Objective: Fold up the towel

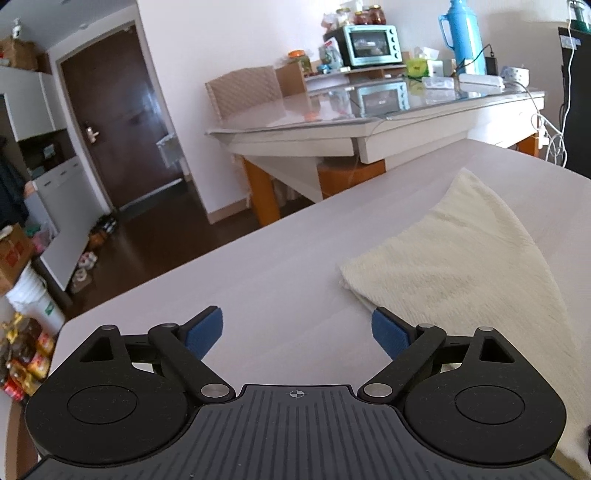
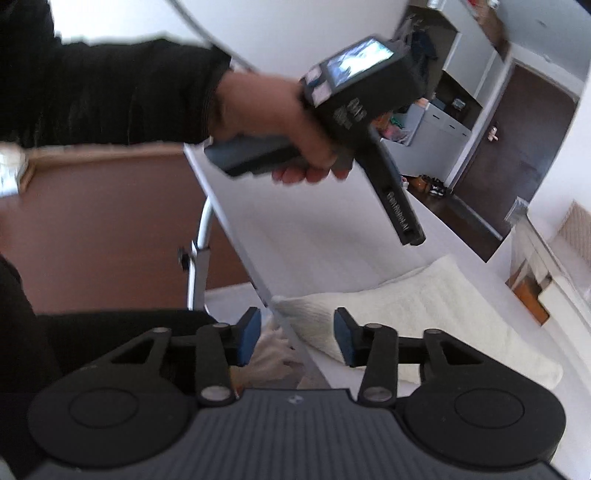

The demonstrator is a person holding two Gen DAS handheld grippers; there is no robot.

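A cream towel point(image 1: 458, 266) lies folded on the pale table point(image 1: 258, 273), to the right of my left gripper point(image 1: 297, 332). The left gripper is open and empty, held above the table; its right pad point(image 1: 388, 334) is near the towel's near-left edge. In the right wrist view the towel point(image 2: 424, 310) lies along the table's near edge. My right gripper point(image 2: 297, 338) is open and empty, above the towel's near corner and the table edge. The left gripper's body point(image 2: 369, 110), held in a hand, shows above the towel.
A glass-topped table point(image 1: 332, 118) with a toaster oven point(image 1: 373, 46) and a blue thermos point(image 1: 463, 35) stands beyond the far edge. A chair back point(image 1: 243, 92) is beside it. A metal table leg point(image 2: 197, 258) and dark clothing are at the near side.
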